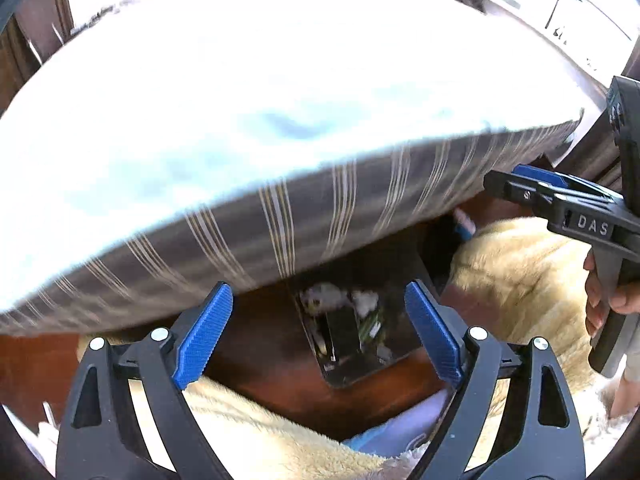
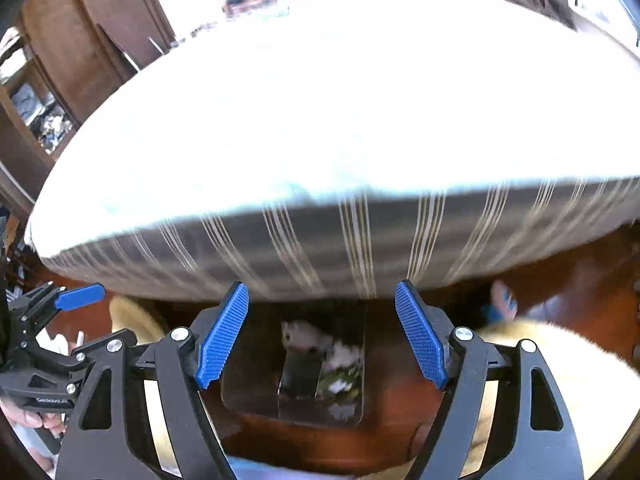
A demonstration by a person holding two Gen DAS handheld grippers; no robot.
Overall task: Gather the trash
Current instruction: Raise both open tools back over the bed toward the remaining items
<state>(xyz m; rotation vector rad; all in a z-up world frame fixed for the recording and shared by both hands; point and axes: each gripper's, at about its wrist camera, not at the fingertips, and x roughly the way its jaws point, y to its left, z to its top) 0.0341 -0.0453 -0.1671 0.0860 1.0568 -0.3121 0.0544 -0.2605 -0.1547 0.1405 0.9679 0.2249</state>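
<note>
Striped mattress [image 1: 248,128] fills most of both views, edge overhanging the wood floor [image 1: 280,392]. Bin [image 1: 356,340] with white trash [image 1: 332,296] sits below the edge; left gripper [image 1: 320,332] and right gripper [image 2: 322,332] both spread wide, empty, above it.

trash [image 1: 340,304] in bin [image 1: 360,372] below mattress [image 1: 280,120]

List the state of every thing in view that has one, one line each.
left hand-held gripper: open, nothing between its pads.
right hand-held gripper: open, nothing between its pads.
trash bin: on the floor by the bed, uncovered, crumpled white trash inside.
bed: covered with a striped sheet.
</note>
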